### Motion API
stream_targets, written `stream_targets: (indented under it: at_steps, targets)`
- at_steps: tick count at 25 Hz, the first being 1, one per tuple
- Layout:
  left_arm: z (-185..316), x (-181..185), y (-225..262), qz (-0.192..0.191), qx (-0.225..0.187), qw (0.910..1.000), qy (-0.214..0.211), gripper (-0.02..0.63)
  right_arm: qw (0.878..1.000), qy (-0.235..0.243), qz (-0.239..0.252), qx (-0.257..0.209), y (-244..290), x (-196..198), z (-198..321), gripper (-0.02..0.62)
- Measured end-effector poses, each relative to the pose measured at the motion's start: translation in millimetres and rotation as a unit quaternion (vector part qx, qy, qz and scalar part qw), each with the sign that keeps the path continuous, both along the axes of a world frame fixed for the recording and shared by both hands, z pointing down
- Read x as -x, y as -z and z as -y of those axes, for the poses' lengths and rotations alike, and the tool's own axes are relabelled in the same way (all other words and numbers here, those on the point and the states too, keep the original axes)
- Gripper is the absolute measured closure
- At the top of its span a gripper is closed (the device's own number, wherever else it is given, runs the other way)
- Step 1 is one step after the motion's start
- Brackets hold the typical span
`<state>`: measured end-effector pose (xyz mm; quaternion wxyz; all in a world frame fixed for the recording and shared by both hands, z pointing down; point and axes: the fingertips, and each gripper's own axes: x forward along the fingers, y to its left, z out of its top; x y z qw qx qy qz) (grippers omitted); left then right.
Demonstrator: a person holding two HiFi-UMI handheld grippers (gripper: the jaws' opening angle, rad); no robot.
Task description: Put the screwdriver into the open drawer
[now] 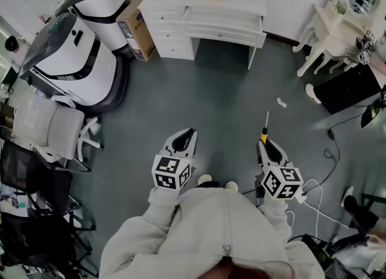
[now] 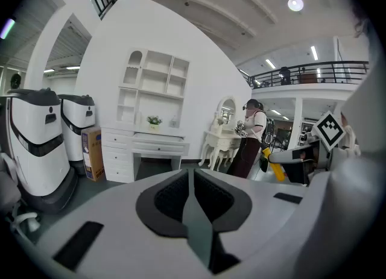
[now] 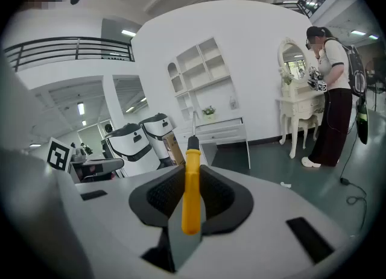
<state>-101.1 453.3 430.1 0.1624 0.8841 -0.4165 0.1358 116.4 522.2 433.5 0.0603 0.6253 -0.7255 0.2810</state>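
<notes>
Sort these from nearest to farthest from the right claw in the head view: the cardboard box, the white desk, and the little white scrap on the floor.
1. white scrap: on the floor, just ahead of the right claw.
2. white desk: against the far wall.
3. cardboard box: beside the desk's left end.

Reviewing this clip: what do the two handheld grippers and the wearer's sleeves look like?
The left gripper and right gripper have white shells with black ribbed pads. Each carries a white cube bearing black square markers. The sleeves are pale grey.
</notes>
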Motion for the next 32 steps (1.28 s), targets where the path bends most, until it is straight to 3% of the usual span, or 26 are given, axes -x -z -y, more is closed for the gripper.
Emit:
stream_targets:
  at_steps: [15,23,32]
  targets:
    - [-9.8,35.2,-13.3,-0.013,-0.004,0.9994,-0.033,0.565,0.999,-0.034,0.000,-0.030,-2.1,46.7,-1.6,0.502]
    - [-5.1,42.1,-22.1,-0.009,0.006,0.9995,-0.029,0.565,0.999,-0.021,-0.002,-0.029,-5.2,58.0,10.1,0.503]
    - [32.9,35.1,-22.7,-0.008,0.004,0.9999,-0.012,0.565,1.000,-0.001,-0.003,-0.027,-7.6,49.8,55.2,0.502]
